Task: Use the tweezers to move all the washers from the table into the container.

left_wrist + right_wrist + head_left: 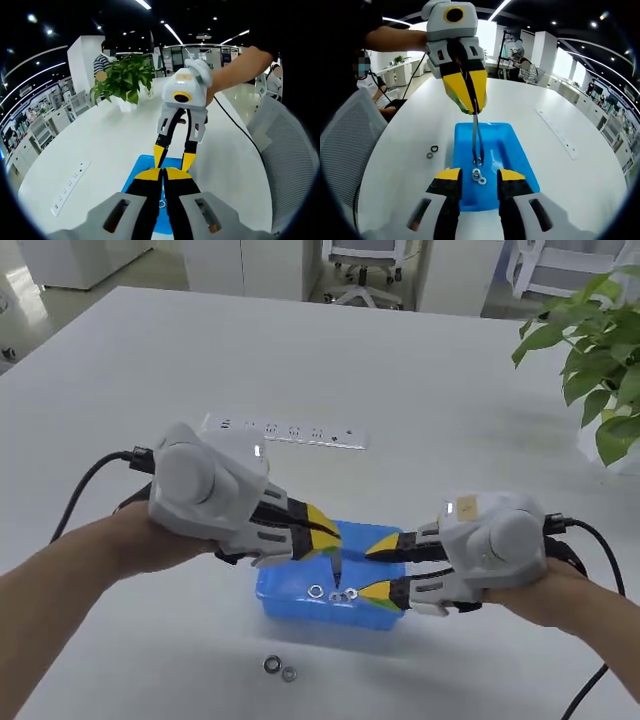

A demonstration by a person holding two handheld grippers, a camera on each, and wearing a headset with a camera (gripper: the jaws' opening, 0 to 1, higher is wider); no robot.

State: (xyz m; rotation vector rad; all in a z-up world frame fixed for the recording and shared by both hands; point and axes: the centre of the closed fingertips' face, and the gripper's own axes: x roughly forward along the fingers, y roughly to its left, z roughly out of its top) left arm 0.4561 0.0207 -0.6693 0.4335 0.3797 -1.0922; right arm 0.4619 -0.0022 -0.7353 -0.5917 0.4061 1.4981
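My left gripper (330, 535) (162, 171) is shut on thin metal tweezers (337, 570) (476, 135), which point down into the blue container (300, 605) (492, 145). Their tips rest by a washer (477, 161); I cannot tell if it is pinched. Two more washers (480, 176) (344, 595) lie on the container floor. Two loose washers (280, 669) (432, 152) sit on the table just in front of the container. My right gripper (372, 571) (480, 176) stands open and holds nothing, its jaws on either side of the container's right end wall, facing the left gripper (471, 107).
A white power strip (285, 430) (557, 132) lies on the table behind the container. A potted green plant (600, 360) (125, 77) stands at the far right edge. Office chairs (365, 265) stand beyond the table. Cables trail from both grippers.
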